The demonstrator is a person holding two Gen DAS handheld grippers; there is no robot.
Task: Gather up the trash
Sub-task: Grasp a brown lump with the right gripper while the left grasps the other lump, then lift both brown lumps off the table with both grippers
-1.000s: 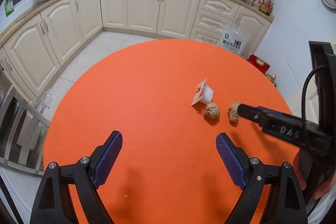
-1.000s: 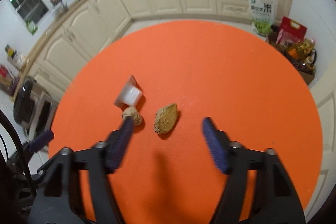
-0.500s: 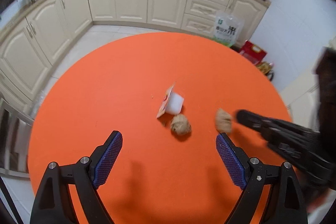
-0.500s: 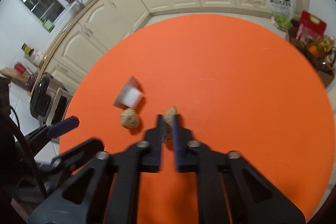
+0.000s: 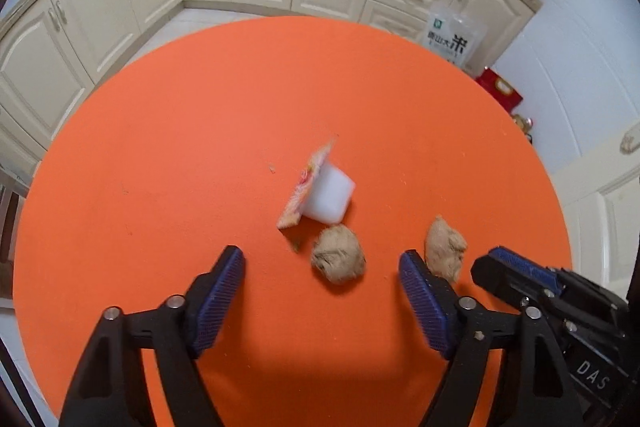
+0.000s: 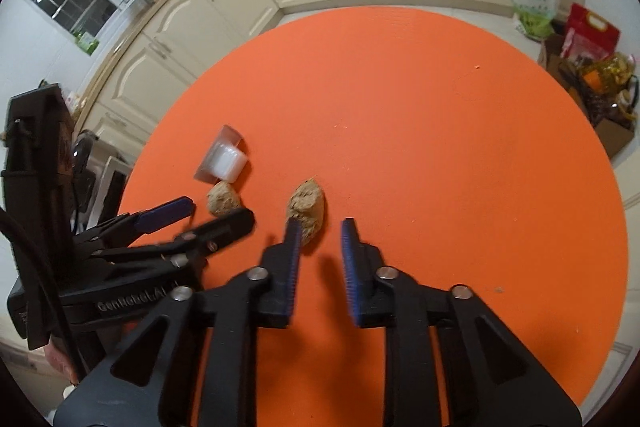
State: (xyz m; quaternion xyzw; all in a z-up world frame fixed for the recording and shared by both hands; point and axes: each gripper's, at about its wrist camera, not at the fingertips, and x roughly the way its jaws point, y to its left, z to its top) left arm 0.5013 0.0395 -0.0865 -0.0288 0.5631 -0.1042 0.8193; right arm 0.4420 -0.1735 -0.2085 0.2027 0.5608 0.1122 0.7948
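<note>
On the round orange table [image 5: 160, 187] three bits of trash lie close together, and none has been gathered yet as far as the views show; no bin or bag for them is in sight.

Farthest left in the left wrist view, the left gripper [image 5: 320, 275] hangs just above the near part of the table with its blue-padded fingers spread wide and nothing between them. A little beyond it and toward the right lies a small white cup [image 5: 330, 197] tipped on its side, its peeled foil lid [image 5: 306, 189] standing up at its left end. Just in front of the cup sits a brown crumpled lump [image 5: 338, 259], touching nothing but near the cup and lined up with the gap of the left gripper.

Further right is a second brown lump [image 5: 444, 247], well clear of the first. The right gripper [image 6: 318, 231] reaches for it: its fingers are narrowly apart, the left one at the lump's near edge, not yet closed on it.

By this reading the job is at its start: the right-hand lump is likely the first pick, with the other lump and the cup still to collect.
</note>
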